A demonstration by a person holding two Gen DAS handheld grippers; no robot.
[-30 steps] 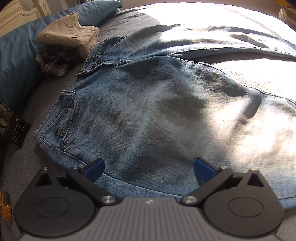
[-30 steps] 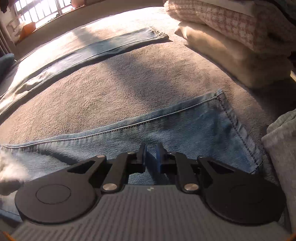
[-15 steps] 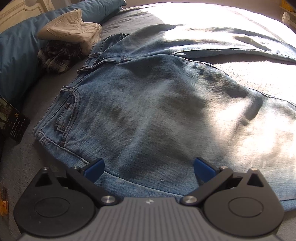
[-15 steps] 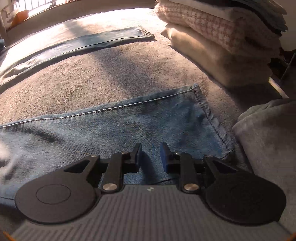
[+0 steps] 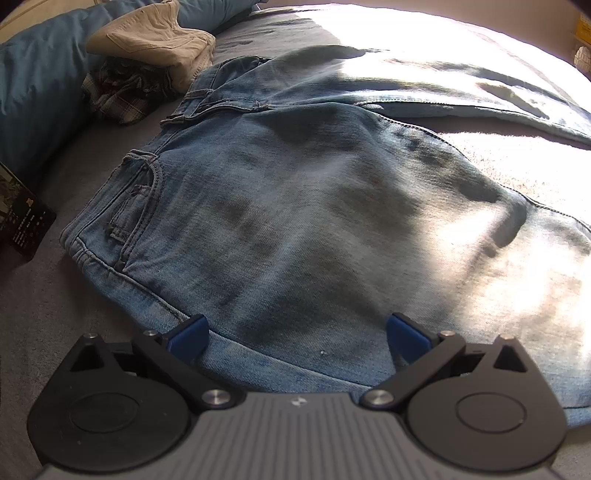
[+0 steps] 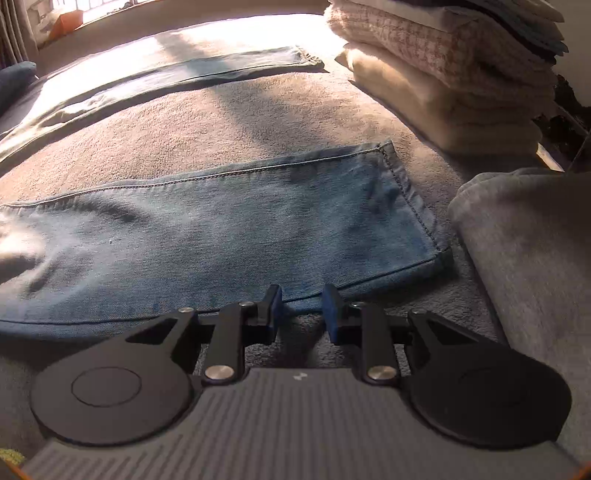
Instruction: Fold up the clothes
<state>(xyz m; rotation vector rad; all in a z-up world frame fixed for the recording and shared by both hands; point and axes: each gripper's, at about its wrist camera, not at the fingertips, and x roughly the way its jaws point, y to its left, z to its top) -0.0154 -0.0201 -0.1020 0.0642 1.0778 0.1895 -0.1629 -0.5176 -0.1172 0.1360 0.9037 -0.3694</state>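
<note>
A pair of light blue jeans (image 5: 295, 221) lies flat on the bed, waistband to the left and legs running off to the right. My left gripper (image 5: 295, 332) hovers wide open over the near hip edge, with denim under the gap and neither blue pad pressing on it. In the right wrist view the near leg (image 6: 221, 221) ends in its hem (image 6: 410, 199), and the far leg (image 6: 184, 70) lies in sunlight beyond. My right gripper (image 6: 301, 306) sits just off the near leg's lower edge, jaws slightly parted with nothing between them.
A beige folded garment (image 5: 147, 33) lies on a plaid one (image 5: 122, 92) against a blue pillow (image 5: 33, 92). A dark card (image 5: 22, 218) lies at the left. A stack of folded blankets (image 6: 443, 74) and a grey garment (image 6: 524, 240) flank the hem.
My right gripper has parted its jaws and drawn back off the near leg toward the hem end. The left gripper stays open over the hip, with only a slight roll.
</note>
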